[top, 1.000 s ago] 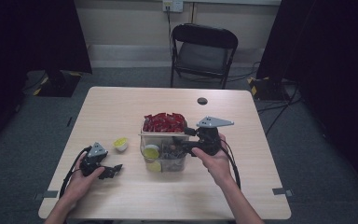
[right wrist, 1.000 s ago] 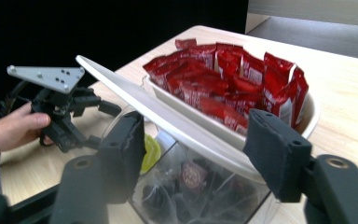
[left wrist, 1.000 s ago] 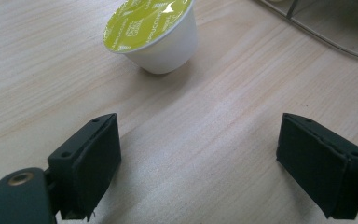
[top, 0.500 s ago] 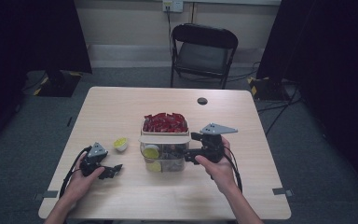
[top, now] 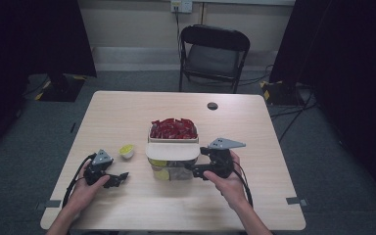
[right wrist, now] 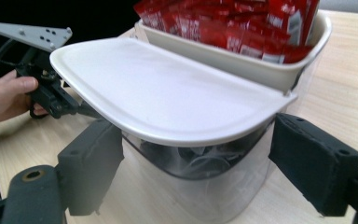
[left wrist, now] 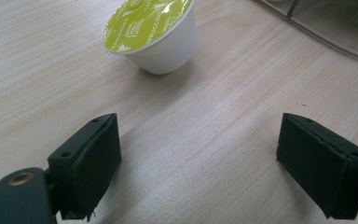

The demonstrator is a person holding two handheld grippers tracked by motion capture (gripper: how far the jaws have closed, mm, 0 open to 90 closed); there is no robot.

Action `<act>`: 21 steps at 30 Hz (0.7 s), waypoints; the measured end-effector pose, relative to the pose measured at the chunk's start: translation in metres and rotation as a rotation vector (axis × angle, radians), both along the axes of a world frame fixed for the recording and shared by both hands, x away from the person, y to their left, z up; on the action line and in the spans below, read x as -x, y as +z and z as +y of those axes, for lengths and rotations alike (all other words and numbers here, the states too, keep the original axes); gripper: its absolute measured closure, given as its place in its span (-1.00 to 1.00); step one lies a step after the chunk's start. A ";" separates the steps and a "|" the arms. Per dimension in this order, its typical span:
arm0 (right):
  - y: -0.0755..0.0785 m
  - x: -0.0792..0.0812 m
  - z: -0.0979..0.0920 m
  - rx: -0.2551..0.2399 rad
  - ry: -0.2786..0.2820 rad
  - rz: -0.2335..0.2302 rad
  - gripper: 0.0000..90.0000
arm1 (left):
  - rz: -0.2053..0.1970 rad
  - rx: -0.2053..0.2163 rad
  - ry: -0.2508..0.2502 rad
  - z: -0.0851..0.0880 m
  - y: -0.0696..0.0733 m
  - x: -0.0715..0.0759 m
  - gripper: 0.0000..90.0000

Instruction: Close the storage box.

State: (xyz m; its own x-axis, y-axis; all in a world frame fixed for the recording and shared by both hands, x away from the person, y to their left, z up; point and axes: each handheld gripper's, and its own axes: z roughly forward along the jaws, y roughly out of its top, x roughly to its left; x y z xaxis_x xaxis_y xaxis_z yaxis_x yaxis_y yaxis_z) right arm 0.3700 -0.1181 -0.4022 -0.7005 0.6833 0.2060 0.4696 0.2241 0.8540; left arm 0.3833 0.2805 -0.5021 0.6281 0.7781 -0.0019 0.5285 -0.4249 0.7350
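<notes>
A clear bin (top: 175,172) stands mid-table. Its back tray holds red packets (top: 173,128) (right wrist: 242,28); a white lid (top: 172,151) (right wrist: 168,93) lies flat over the front part, where yellow capsules (top: 159,164) show through the wall. My right gripper (top: 192,171) (right wrist: 198,172) points at the bin's right side. Its jaws have just been opening and stand either side of the clear front wall under the lid, pads not pressing. My left gripper (top: 120,178) (left wrist: 198,158) rests open on the table, just short of a white capsule with a yellow-green foil top (top: 126,150) (left wrist: 154,32).
A small black disc (top: 212,105) lies near the table's far edge. A black folding chair (top: 215,49) stands behind the table. Bare wood (top: 127,117) lies left and right of the bin. Grey tape marks (top: 293,199) sit at the near corners.
My right gripper has dropped a little beside the bin and its jaws have spread. The white lid now lies flat over the front part. My left gripper has stayed put.
</notes>
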 end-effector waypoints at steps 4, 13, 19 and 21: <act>-0.010 0.002 0.000 0.016 -0.001 0.015 -0.61 | 0.000 0.000 0.000 0.000 0.000 0.000 -0.71; -0.022 0.002 0.000 0.025 0.011 0.036 -0.61 | 0.000 0.001 0.000 0.000 0.000 0.000 -0.71; -0.029 0.001 -0.001 0.040 0.005 0.049 -0.61 | 0.000 0.000 0.000 0.000 0.000 0.000 -0.71; -0.032 0.000 -0.001 0.050 -0.002 0.051 -0.61 | 0.000 0.000 0.000 0.000 0.000 0.000 -0.71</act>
State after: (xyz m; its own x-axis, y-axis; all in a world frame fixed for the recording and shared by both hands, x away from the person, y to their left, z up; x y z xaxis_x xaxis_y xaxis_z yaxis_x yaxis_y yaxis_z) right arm 0.3696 -0.1195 -0.4347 -0.6888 0.6946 0.2076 0.5130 0.2648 0.8165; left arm 0.3833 0.2805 -0.5021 0.6281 0.7782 -0.0017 0.5284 -0.4248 0.7350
